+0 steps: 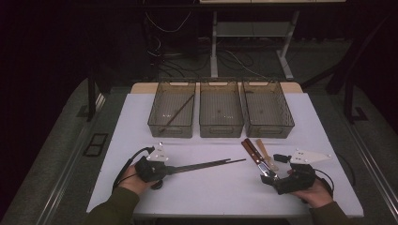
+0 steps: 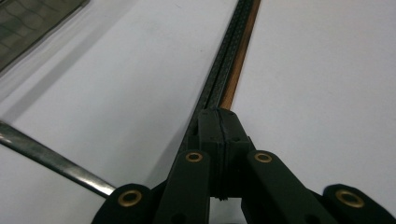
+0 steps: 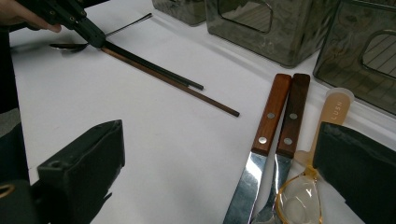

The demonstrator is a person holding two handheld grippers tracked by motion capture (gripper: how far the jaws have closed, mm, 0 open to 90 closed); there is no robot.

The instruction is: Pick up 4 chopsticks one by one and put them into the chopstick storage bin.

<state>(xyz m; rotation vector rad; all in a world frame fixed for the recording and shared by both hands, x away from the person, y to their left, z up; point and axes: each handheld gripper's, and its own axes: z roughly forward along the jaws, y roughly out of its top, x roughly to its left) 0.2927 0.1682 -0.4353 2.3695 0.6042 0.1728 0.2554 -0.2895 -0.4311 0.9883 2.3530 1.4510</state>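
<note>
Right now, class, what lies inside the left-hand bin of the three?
Inside the left bin, one long dark stick lies slanted across its floor. The tinted front wall hides whatever sits low behind it.

Dim room, bright white table [image 1: 211,180]; glare on knife blades [image 3: 245,186], near edges blurred.

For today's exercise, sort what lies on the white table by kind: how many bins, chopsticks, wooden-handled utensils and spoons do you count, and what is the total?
Clear bins: 3
Chopsticks: 3, namely 2 on the table and 1 in the left bin
Wooden-handled utensils: 2
Spoons: 2, namely an amber plastic spoon and a metal spoon
Total: 10
</note>
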